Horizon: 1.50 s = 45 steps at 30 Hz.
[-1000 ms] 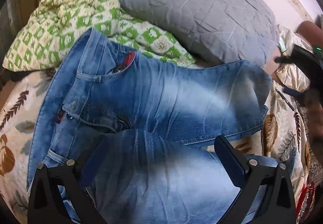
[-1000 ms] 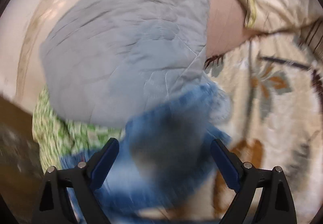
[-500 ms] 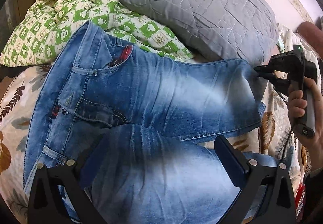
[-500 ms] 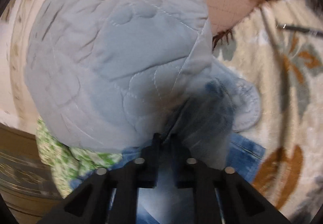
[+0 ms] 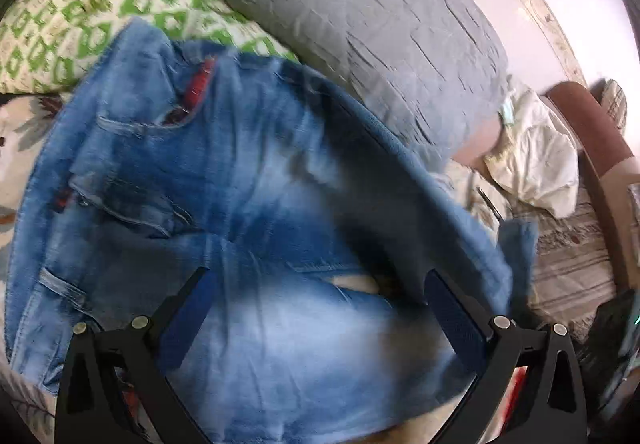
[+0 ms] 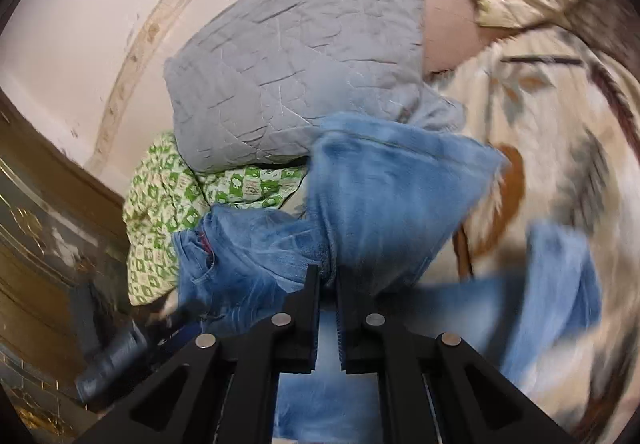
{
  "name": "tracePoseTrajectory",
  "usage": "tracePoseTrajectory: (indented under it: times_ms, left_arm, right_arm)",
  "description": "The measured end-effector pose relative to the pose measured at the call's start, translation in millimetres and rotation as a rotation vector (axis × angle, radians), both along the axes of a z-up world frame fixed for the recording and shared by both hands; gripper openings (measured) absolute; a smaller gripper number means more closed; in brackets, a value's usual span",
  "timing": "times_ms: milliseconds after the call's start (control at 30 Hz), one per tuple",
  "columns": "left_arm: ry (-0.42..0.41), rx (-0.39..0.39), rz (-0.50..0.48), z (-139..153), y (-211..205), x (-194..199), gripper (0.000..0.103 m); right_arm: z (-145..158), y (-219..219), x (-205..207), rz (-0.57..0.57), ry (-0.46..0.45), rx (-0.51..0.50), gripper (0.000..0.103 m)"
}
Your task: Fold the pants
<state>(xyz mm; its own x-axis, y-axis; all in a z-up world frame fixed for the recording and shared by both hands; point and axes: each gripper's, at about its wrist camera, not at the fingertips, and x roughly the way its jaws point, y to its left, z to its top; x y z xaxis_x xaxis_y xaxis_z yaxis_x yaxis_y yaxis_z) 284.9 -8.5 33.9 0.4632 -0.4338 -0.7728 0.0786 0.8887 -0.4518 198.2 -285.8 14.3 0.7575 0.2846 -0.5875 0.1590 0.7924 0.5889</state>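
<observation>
Right wrist view: right tongs (image 6: 328, 280) are pinching a fold of the faded blue denim pants (image 6: 372, 204), jaws nearly together with cloth between them.
Left wrist view: left tongs (image 5: 316, 308) are standing wide open over the pants (image 5: 248, 196), gripping nothing.
Location: pants are lying on the leaf-patterned cream bedspread (image 6: 560, 132), waistband towards the green-and-white checked quilt (image 5: 68, 16), one leg being lifted off the bed.
Handling (judgement): denim is looking soft, limp, fairly heavy, not fragile; hem and waistband seams are offering the firmest hold.
Edges: grey quilted pillow (image 5: 360, 24) is touching the far side of the pants; quilt is crowding the waistband.
Open room: bedspread on the hem side is lying mostly free; a crumpled cream cloth (image 5: 536, 156) is sitting farther off.
</observation>
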Motion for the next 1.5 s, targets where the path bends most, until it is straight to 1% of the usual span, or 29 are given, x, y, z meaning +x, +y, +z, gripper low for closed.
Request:
tracePoseTrajectory:
  times_ms: [67,200,233,267,333,400,433,467,500,533,567,600,667,700,733,800,833,867,933,1000,1067,1167,1200,1267,1300,1333,1367,1433,1500]
  left_arm:
    - [0.022,-0.058,0.021,-1,1,1,0.103]
    - [0.088,-0.108,0.066,0,-7,21,0.103]
    - [0.085,-0.095,0.072,2,-13,27,0.103]
    - [0.082,-0.050,0.062,3,-23,33,0.103]
    - [0.096,0.076,0.056,-3,-40,41,0.099]
    - [0.114,0.172,0.085,-13,-49,47,0.060]
    - [0.147,0.193,0.100,-18,-48,49,0.017]
    - [0.203,0.162,0.115,-27,-43,51,0.004]
    - [0.243,0.091,0.134,-32,-36,49,0.004]
    - [0.256,0.030,0.152,-33,-30,42,0.004]
    - [0.249,0.021,0.148,-29,-27,30,0.004]
    - [0.233,0.019,0.135,-26,-27,18,0.004]
    - [0.191,0.038,0.105,-22,-25,-19,0.004]
    - [0.191,0.041,0.095,-25,-23,-32,0.004]
    - [0.199,0.013,0.087,-32,-17,-47,0.004]
    - [0.215,-0.017,0.073,-52,-8,-70,0.005]
    - [0.213,-0.005,0.058,-60,-8,-75,0.005]
    - [0.203,0.015,0.035,-70,-10,-78,0.005]
    - [0.188,0.006,0.041,-89,-10,-81,0.005]
    - [0.206,-0.018,0.070,-92,-12,-82,0.005]
    - [0.175,0.008,0.053,-83,-20,-85,0.005]
    - [0.170,0.002,0.037,-79,-21,-86,0.005]
    - [0.175,0.004,0.033,-80,-20,-88,0.005]
    - [0.191,-0.007,0.031,-86,-15,-86,0.005]
    - [0.194,-0.017,0.031,-89,-16,-85,0.005]
    - [0.196,-0.016,0.028,-91,-18,-84,0.005]
    - [0.194,-0.011,0.026,-92,-19,-84,0.005]
    - [0.182,0.004,0.022,-90,-24,-83,0.005]
    - [0.170,0.021,0.018,-87,-24,-85,0.005]
  right_arm:
    - [-10,-2,2,0.008,0.041,0.017,0.007]
    - [-22,0,-8,-0.041,0.079,-0.002,0.008]
    - [-27,-1,-11,-0.059,0.094,-0.002,0.008]
    - [-31,0,-14,-0.066,0.109,-0.003,0.008]
    - [-37,-2,-23,-0.068,0.130,0.025,0.008]
    - [-41,-6,-33,-0.080,0.142,0.044,0.008]
    - [-42,-8,-36,-0.087,0.145,0.037,0.008]
    - [-44,-10,-38,-0.094,0.151,0.029,0.008]
    - [-49,-14,-37,-0.101,0.177,0.032,0.008]
    - [-52,-18,-38,-0.107,0.193,0.046,0.008]
    - [-59,-25,-40,-0.120,0.213,0.082,0.008]
    - [-64,-33,-45,-0.136,0.228,0.128,0.008]
    - [-61,-38,-56,-0.144,0.215,0.147,0.008]
    - [-57,-41,-65,-0.146,0.190,0.149,0.008]
    - [-54,-43,-73,-0.148,0.168,0.149,0.008]
    - [-55,-42,-84,-0.140,0.162,0.132,0.009]
    - [-60,-37,-81,-0.119,0.196,0.093,0.009]
    - [-66,-33,-75,-0.101,0.238,0.064,0.013]
    - [-79,-30,-65,-0.090,0.294,0.072,0.013]
    - [-74,-33,-65,-0.105,0.261,0.064,0.013]
    - [-61,-31,-64,-0.100,0.209,0.037,0.013]
    - [-39,-17,-59,-0.102,0.171,-0.182,0.017]
    - [-34,-12,-54,-0.100,0.174,-0.259,0.025]
    - [-31,-6,-48,-0.105,0.176,-0.338,0.041]
    - [-31,-1,-43,-0.096,0.177,-0.369,0.068]
    - [-31,3,-40,-0.087,0.179,-0.394,0.080]
    - [-31,9,-35,-0.074,0.174,-0.436,0.080]
    - [-28,29,-25,-0.044,0.170,-0.601,0.080]
    - [-32,39,-12,-0.032,0.194,-0.713,0.080]
